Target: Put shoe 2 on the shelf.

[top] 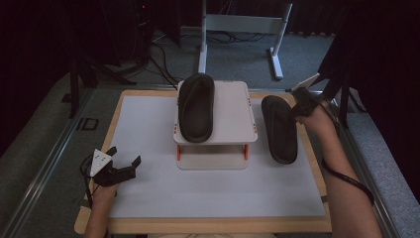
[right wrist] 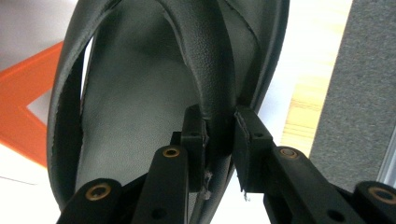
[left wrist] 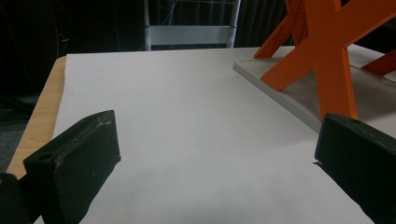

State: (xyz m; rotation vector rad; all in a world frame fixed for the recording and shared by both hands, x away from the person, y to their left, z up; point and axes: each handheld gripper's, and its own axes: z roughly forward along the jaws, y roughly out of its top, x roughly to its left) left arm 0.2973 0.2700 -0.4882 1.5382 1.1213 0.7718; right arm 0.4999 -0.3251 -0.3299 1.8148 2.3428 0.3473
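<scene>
I found the right gripper (top: 300, 110) clamped on the strap of the dark grey leather-look sandal (top: 280, 130) at the table's 3 o'clock side. In the right gripper view the black jaws pinched that strap (right wrist: 215, 93) from both sides, the footbed behind it. The sandal's long axis ran roughly 12 to 6 o'clock, parallel to its mate (top: 196, 107), a matching dark sandal lying on the white raised tray with orange legs (top: 233, 134). From the held sandal, the tray's free half lay toward 9 o'clock — that was the relation my next move would turn on, I judged. The right hand was plainly the nearer one. The left gripper (top: 125, 157) sat at 7 o'clock, jaws spread with nothing between them, well apart from both sandals.

I could not tell whether the held sandal's heel end touched the white table sheet (top: 148, 129) — the dim light hid any gap.
</scene>
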